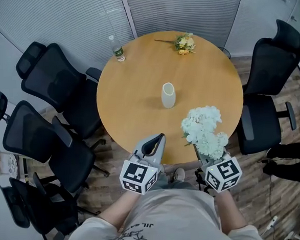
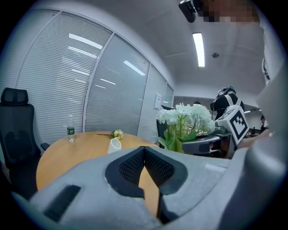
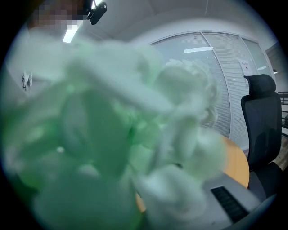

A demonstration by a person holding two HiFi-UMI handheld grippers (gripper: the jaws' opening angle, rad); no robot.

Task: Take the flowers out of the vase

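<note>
Nearest the person, the left gripper (image 1: 158, 139) is hovering with its grey jaws pressed together on nothing. The right gripper (image 1: 204, 156) is clamping the stems of a bunch of white flowers with green leaves (image 1: 204, 131), holding it above the near right edge of the round wooden table (image 1: 124, 113). Farther in, at the table's centre, the small white ceramic vase (image 1: 168, 95) is standing upright and looking empty. At the far side, a small yellow posy (image 1: 184, 42) is lying on the wood. The removal therefore appears done, and only setting down the white bunch seems left.
</note>
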